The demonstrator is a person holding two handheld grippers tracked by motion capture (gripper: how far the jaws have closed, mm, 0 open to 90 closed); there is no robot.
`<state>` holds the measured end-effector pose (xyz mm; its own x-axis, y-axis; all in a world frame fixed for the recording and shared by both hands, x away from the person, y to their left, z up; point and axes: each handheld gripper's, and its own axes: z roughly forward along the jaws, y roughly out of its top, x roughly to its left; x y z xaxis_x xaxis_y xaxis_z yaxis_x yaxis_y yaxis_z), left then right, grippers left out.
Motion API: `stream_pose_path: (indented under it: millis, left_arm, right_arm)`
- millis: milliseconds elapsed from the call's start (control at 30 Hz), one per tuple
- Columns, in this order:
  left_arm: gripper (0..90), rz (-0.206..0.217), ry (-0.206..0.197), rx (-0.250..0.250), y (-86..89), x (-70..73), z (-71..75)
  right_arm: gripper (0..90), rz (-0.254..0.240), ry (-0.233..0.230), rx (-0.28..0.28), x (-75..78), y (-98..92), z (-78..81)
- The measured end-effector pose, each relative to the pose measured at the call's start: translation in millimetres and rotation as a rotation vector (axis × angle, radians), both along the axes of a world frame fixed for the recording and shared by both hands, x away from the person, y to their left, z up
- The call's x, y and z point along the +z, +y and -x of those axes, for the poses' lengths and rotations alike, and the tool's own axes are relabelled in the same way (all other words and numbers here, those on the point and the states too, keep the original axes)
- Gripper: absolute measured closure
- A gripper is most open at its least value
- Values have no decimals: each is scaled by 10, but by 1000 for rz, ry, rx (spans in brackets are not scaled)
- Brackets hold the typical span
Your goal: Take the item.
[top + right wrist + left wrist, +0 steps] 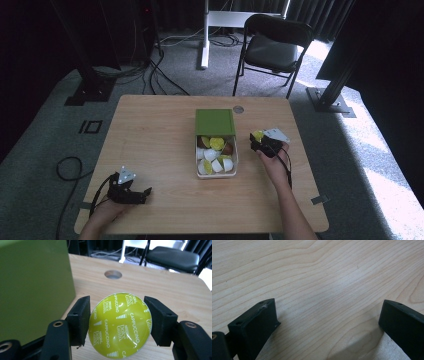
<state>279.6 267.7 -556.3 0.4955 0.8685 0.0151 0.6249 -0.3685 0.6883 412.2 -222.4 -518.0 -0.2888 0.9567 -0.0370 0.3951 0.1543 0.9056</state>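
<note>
My right claw grips a yellow cappuccino capsule, green box of capsules just beside it. Left claw open over bare desk. Unloading or loading: can't tell; many capsules remain inside.

the box sits mid-frame on the counter, pods in it; a chair stands behind, upper right.

The left gripper hangs low over the bare wooden table, its two black jaws spread wide apart with only pale wood grain between them.
</note>
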Motion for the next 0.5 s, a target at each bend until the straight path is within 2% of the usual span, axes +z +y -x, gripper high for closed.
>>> stream_pose_path:
  millis: [200,433,500]
  left_arm:
    - [28,0,0,0,0,0,0]
    - [28,0,0,0,0,0,0]
    - [28,0,0,0,-1,0,1]
  right_arm:
    - [403,-3,44,-17,-142,-10,-103]
    - [402,11,100,-7,-300,32,-187]
    - [403,-3,116,-8,-350,36,-209]
